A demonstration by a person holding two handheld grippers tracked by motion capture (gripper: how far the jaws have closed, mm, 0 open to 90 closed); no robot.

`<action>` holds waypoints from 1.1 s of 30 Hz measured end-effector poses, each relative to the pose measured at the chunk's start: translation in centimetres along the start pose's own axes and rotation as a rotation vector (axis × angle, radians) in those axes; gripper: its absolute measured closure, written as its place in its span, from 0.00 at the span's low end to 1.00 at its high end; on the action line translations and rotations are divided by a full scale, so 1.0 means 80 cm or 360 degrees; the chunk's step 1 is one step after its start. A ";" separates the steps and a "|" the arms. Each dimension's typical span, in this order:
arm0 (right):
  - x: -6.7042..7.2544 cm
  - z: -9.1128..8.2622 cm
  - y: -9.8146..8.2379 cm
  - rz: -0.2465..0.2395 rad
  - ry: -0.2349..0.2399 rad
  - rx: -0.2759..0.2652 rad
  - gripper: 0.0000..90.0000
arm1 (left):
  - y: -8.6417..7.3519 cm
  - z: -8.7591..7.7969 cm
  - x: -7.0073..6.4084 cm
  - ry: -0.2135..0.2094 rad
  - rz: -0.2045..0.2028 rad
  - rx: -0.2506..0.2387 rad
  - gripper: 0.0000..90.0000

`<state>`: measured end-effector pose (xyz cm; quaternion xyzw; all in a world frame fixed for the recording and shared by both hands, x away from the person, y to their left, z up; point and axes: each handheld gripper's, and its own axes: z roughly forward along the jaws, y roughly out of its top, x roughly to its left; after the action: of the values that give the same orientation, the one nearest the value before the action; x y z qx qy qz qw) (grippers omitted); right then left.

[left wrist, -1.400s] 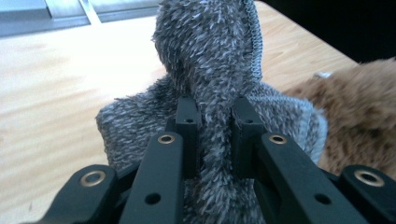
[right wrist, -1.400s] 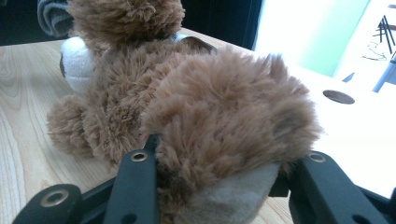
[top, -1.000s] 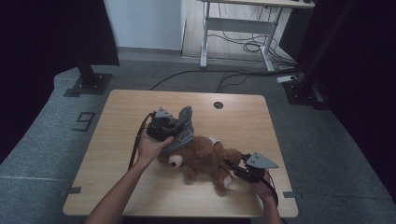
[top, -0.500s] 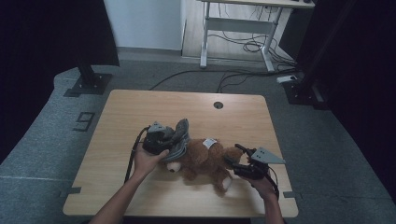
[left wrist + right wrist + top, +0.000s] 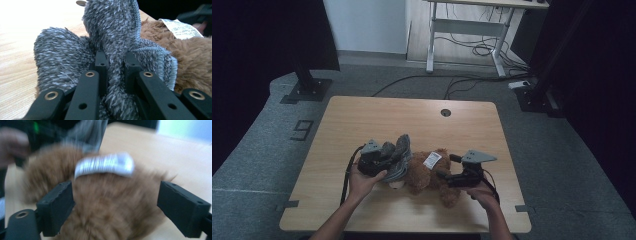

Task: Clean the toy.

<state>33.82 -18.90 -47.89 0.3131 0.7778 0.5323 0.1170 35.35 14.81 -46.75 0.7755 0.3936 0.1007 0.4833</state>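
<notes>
Both forearms are bare, no sleeves in view. Each hand carries a black gripper topped by a grey three-cornered plate, a black cable trailing from it. The left gripper (image 5: 113, 65) has slim black jaws on linkage arms with brass-ringed pivot holes; the right gripper (image 5: 115, 205) ends in blocky black pads.

surface: wooden table (image 5: 362, 120) | on it: brown plush bear (image 5: 427, 175)

Fuzzy grey cloth (image 5: 110, 32), plush brown toy (image 5: 427, 175)
</notes>
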 end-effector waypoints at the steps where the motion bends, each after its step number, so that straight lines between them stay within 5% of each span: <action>1: 0.002 0.006 -0.006 0.0007 0.0001 0.0048 0.12 | 0.000 0.000 0.000 -0.0005 -0.0001 0.0000 0.87; 7: 0.004 0.031 -0.029 0.0066 -0.0024 0.0253 0.07 | -0.002 0.000 -0.003 -0.0012 0.0003 -0.0004 0.86; 10: 0.004 0.045 -0.040 0.0103 -0.0004 0.0347 0.15 | -0.004 -0.002 -0.002 -0.0019 -0.0007 -0.0010 0.86; 14: 0.007 0.042 -0.046 0.0048 0.0018 0.0252 0.44 | -0.007 -0.005 0.001 -0.0042 -0.0045 -0.0029 0.86; 17: 0.017 0.039 -0.041 -0.0058 -0.0074 0.0187 0.59 | -0.005 -0.007 0.001 -0.0043 -0.0047 -0.0032 0.86; 22: 0.018 0.036 -0.031 -0.0128 -0.0152 0.0064 0.66 | 0.011 -0.010 0.006 -0.0070 -0.0087 -0.0053 0.86; 27: 0.013 0.029 -0.015 -0.0270 -0.0321 -0.0056 0.66 | 0.039 -0.005 0.001 -0.0085 -0.0075 -0.0083 0.86; 33: 0.010 0.026 -0.025 -0.0362 -0.0331 -0.0093 0.65 | 0.080 0.012 -0.048 -0.0186 0.0048 -0.0114 0.86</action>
<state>33.53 -17.33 -50.39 0.2729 0.7761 0.5027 0.2655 36.58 10.01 -41.03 0.7680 0.3492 0.0766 0.5313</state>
